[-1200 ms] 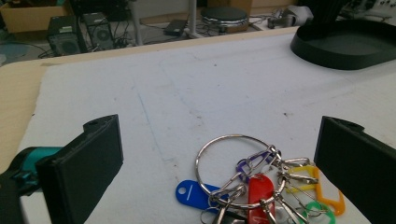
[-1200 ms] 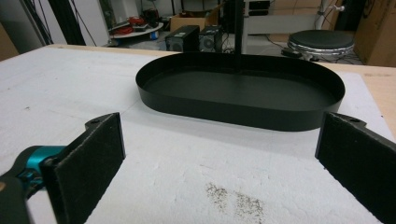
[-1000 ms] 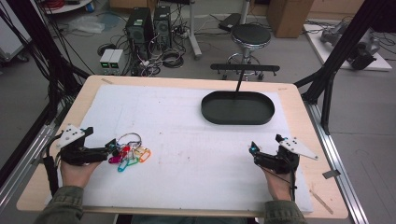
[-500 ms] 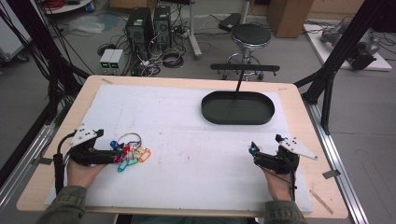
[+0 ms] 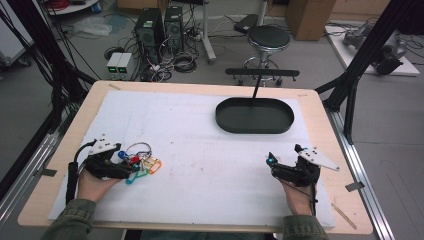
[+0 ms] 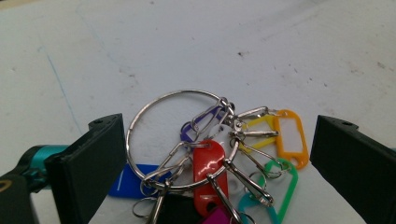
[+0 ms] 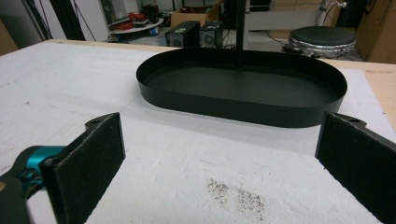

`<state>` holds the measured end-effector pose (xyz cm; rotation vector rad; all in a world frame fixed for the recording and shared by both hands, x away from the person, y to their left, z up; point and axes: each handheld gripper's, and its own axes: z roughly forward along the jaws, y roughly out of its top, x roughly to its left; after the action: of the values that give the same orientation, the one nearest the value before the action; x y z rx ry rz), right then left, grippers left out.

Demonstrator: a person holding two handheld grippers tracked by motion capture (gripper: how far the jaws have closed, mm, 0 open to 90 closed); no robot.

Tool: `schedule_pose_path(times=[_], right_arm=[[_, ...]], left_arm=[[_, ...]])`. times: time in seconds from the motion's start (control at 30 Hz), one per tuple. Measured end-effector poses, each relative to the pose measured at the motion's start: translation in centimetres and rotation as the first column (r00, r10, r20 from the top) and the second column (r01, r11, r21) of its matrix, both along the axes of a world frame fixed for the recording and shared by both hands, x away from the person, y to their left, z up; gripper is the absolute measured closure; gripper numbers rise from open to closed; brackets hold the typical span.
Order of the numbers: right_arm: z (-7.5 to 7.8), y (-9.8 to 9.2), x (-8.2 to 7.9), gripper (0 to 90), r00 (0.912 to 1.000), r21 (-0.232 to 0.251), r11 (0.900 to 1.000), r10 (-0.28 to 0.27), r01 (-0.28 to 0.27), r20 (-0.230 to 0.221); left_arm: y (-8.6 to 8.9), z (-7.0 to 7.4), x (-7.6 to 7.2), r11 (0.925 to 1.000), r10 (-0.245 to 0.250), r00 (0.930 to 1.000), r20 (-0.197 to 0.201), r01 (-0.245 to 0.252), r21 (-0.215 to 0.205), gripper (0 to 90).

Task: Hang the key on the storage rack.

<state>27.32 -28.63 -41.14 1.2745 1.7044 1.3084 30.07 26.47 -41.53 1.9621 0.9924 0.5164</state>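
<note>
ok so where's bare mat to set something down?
Bare: the middle of the white foam mat, between the bunch of coloured key tags on a metal ring and the right tongs, and the far-left stretch beside the black oval tray. Crowded: near-left, around the left tongs.

Olive sleeves (image 5: 70, 225); black grippers (image 5: 112, 167), teal fittings, grey plates.

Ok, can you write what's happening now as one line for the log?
left gripper: open, jaws around key ring | right gripper: open, facing black tray | tray: empty
</note>
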Motion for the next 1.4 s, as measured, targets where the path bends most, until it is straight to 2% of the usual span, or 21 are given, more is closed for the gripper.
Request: schedule_pose_path(times=[0.03,0.07,0.13,0.23,0.33,0.4,0.53,0.57,0.6,0.63,0.83,1.1,1.23,1.27,1.3,1.33,1.37,1.4], right_arm=[[0.0,0.0,0.0,0.4,1.0000,-0.002,1.000,0.001,-0.001,0.002],[0.0,0.0,0.0,0.4,1.0000,-0.002,1.000,-0.001,0.001,0.000],[0.0,0.0,0.0,0.4,1.0000,-0.002,1.000,-0.001,0.001,0.000],[0.0,0.0,0.0,0.4,1.0000,-0.004,1.000,0.000,0.000,0.000],[0.0,0.0,0.0,0.4,1.0000,-0.005,1.000,0.002,-0.002,-0.001],[0.0,0.0,0.0,0.4,1.0000,-0.002,1.000,0.001,-0.001,-0.006],[-0.1,0.1,0.0,0.4,1.0000,-0.004,1.000,0.001,-0.001,-0.009],[-0.1,0.1,0.0,0.4,1.0000,-0.007,1.000,0.001,-0.001,-0.010],[-0.1,0.1,0.0,0.4,1.0000,-0.008,1.000,0.001,-0.001,-0.008],[-0.1,0.1,0.0,0.4,1.0000,-0.007,1.000,0.000,0.000,-0.009],[-0.1,0.0,0.0,0.4,0.9999,-0.004,1.000,-0.004,0.004,-0.012],[-0.1,0.0,0.0,0.4,0.9999,-0.011,1.000,-0.004,0.004,-0.013],[-0.1,0.0,0.0,0.4,0.9999,-0.009,1.000,-0.005,0.005,-0.013],[-0.1,0.0,0.1,0.4,0.9999,-0.011,1.000,-0.003,0.003,-0.012],[-0.1,0.0,0.1,0.4,0.9999,-0.011,1.000,-0.003,0.003,-0.012],[-0.1,0.1,0.1,0.4,0.9999,-0.009,1.000,-0.001,0.001,-0.013],[-0.1,0.1,0.1,0.4,0.9999,-0.009,1.000,-0.001,0.001,-0.013],[-0.1,0.1,0.0,0.4,0.9999,-0.009,1.000,-0.003,0.003,-0.017]], left_arm=[[-0.1,-0.1,0.1,1.0000,-0.004,1.0000,-0.009,0.004,0.001,4.3],[-0.2,-0.3,0.2,0.9997,-0.015,0.9996,-0.025,0.015,0.020,4.3],[-0.3,-0.4,0.2,0.9995,-0.018,0.9993,-0.033,0.019,0.023,4.3],[-0.6,-0.7,0.5,0.9977,-0.036,0.9976,-0.059,0.039,0.056,4.3],[-0.9,-0.8,0.6,0.9974,-0.038,0.9969,-0.069,0.042,0.059,4.3],[-1.0,-1.0,0.8,0.9961,-0.048,0.9947,-0.091,0.054,0.069,4.6],[-1.1,-1.1,0.9,0.9957,-0.054,0.9934,-0.101,0.061,0.069,9.1],[-1.2,-1.1,1.1,0.9961,-0.054,0.9907,-0.125,0.062,0.063,9.1],[-1.2,-1.1,1.1,0.9961,-0.054,0.9907,-0.125,0.062,0.063,9.4],[-1.2,-1.2,1.2,0.9961,-0.055,0.9879,-0.145,0.064,0.061,10.9],[-1.3,-1.3,1.3,0.9955,-0.042,0.9820,-0.184,0.057,0.076,15.0],[-1.6,-1.6,1.4,0.9928,-0.047,0.9787,-0.200,0.067,0.099,22.3],[-1.5,-1.6,1.4,0.9940,-0.052,0.9791,-0.197,0.069,0.084,28.5],[-1.5,-1.6,1.4,0.9939,-0.054,0.9793,-0.195,0.071,0.084,33.9],[-1.5,-1.6,1.4,0.9938,-0.056,0.9796,-0.193,0.073,0.083,33.9],[-1.5,-1.6,1.4,0.9940,-0.053,0.9805,-0.189,0.070,0.084,42.2],[-1.5,-1.6,1.4,0.9943,-0.047,0.9814,-0.186,0.064,0.085,42.2],[-1.4,-1.6,1.5,0.9942,-0.035,0.9825,-0.183,0.053,0.094,58.3]])
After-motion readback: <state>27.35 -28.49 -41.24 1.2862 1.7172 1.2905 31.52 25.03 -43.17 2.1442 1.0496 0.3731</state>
